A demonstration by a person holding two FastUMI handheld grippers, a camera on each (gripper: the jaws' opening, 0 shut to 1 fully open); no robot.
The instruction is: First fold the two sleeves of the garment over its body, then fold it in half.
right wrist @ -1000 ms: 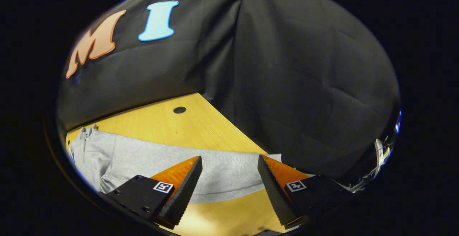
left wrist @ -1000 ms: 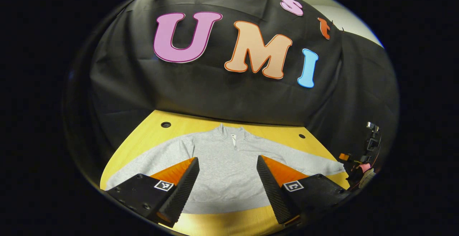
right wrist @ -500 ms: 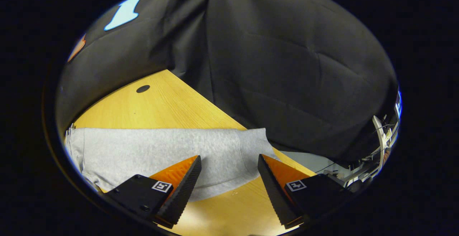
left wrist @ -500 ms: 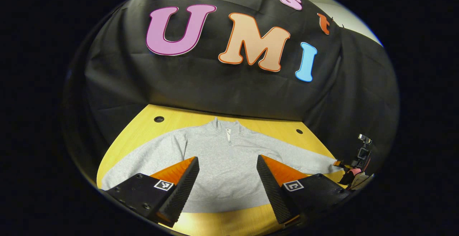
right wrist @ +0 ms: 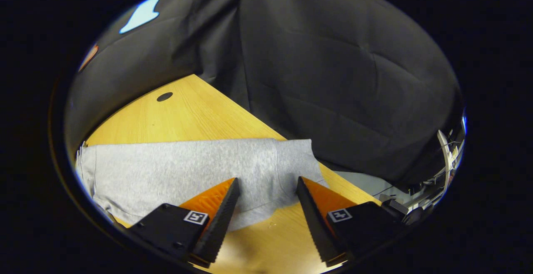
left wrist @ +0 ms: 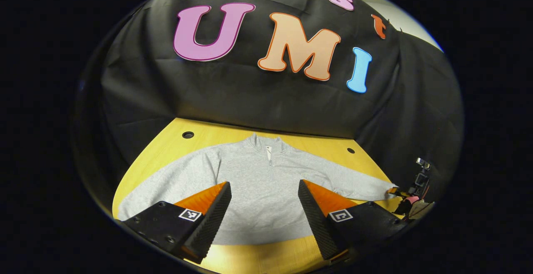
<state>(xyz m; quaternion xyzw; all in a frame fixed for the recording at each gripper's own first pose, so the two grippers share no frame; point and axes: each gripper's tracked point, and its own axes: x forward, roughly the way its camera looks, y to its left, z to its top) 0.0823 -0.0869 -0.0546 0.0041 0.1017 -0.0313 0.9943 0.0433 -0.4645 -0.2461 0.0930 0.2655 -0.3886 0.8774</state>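
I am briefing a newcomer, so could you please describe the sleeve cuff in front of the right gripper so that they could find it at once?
On the yellow wooden table lies a grey zip-neck sweatshirt, spread flat. Its sleeve stretches toward the table's edge by the black cloth wall, ending in the cuff, set off by a seam, just ahead of the open right gripper.

The grey sweatshirt (left wrist: pixel 266 190) is soft, matt heathered knit cloth. The table (right wrist: pixel 195 120) is smooth, grained light wood. The right gripper (right wrist: pixel 266 190) has ribbed matt black pads (right wrist: pixel 220 220) backed by glossy orange plastic.
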